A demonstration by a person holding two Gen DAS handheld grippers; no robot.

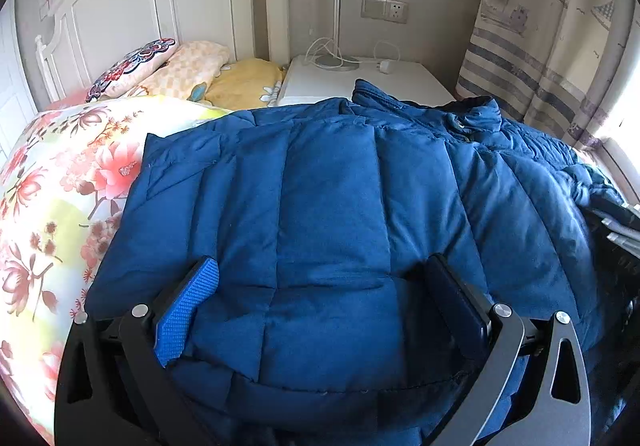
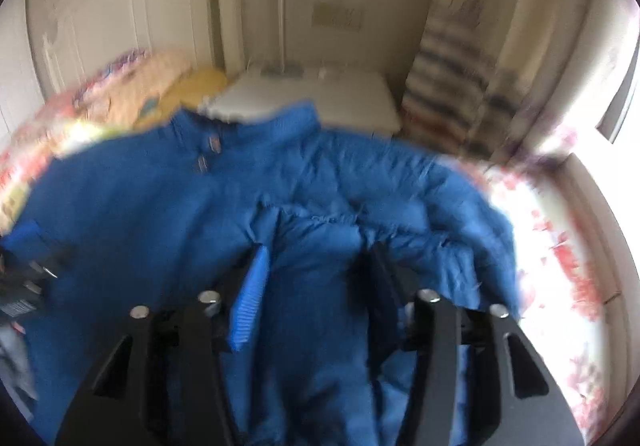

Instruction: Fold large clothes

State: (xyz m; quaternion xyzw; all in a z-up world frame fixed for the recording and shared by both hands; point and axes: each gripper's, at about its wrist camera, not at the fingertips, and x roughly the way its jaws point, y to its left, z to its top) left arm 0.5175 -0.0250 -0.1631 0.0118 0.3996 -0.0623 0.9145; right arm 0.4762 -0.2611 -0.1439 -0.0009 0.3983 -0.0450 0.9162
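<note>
A large blue quilted jacket (image 1: 332,185) lies spread on the bed, its collar (image 1: 476,113) toward the nightstand. My left gripper (image 1: 322,262) stands wide open just over the jacket's near hem, its blue-padded finger (image 1: 188,310) and dark finger on either side of a quilted panel, pressing on nothing. The right wrist view is blurred. There a puffy fold of the jacket's sleeve (image 2: 320,266) fills the gap between the fingers of my right gripper (image 2: 320,250), which grips it. The rest of the jacket (image 2: 140,197) lies to the left.
A floral quilt (image 1: 52,205) covers the bed, with pillows (image 1: 184,69) against the white headboard (image 1: 132,5). A white nightstand (image 1: 408,81) with a lamp and cables stands behind the jacket. Striped curtains (image 1: 532,57) hang at the right by a bright window.
</note>
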